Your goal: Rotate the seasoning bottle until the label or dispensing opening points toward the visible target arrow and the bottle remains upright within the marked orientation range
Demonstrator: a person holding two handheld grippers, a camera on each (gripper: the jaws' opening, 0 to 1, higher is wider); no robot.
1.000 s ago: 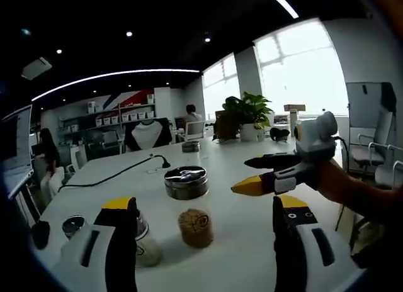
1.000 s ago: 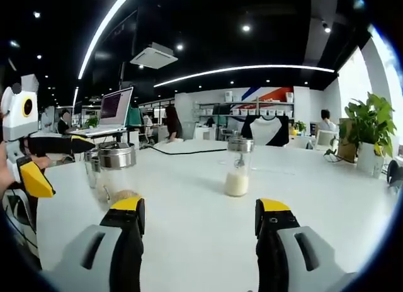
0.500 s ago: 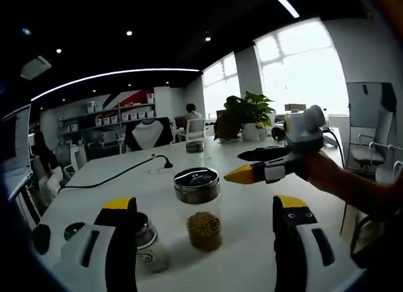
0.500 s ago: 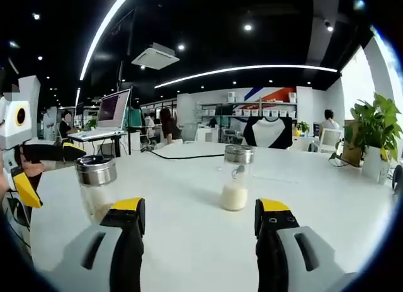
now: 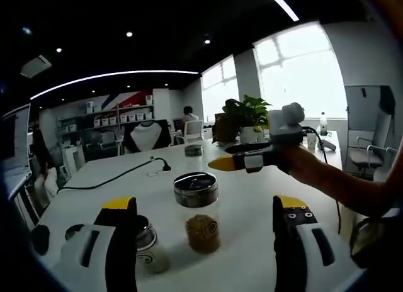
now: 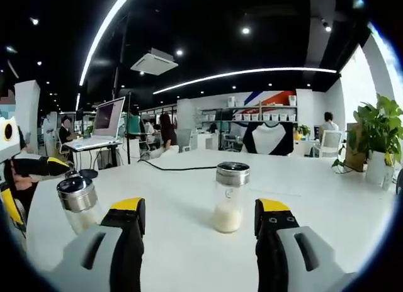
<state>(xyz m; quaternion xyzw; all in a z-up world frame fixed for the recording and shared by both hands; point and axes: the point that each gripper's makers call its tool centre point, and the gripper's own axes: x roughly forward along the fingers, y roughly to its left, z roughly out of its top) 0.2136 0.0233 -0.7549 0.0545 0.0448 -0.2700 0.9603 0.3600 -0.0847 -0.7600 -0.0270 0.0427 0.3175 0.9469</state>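
A glass seasoning bottle (image 5: 199, 213) with a steel lid and brown grains stands upright on the white table (image 5: 245, 210), ahead of my left gripper (image 5: 204, 207), whose jaws are open and apart from it. A second bottle (image 5: 150, 247) with pale contents is half hidden behind the left jaw. My right gripper (image 5: 230, 156) reaches in from the right, above and beyond the brown bottle, open. In the right gripper view, a steel-lidded bottle (image 6: 229, 197) of white powder stands ahead of my open right gripper (image 6: 200, 207). My left gripper (image 6: 31, 182) shows at the left edge.
Another steel-lidded bottle (image 6: 79, 204) stands at the left, partly behind the jaw. A small dark jar (image 5: 74, 231) sits at the table's left. A black cable (image 5: 119, 172) crosses the far table. A potted plant (image 5: 249, 116), a laptop (image 6: 104, 122) and seated people are behind.
The right gripper has travelled left and farther off in the left gripper view. Both cameras shifted: the brown bottle now looks nearer and the white-powder bottle sits lower between the right jaws.
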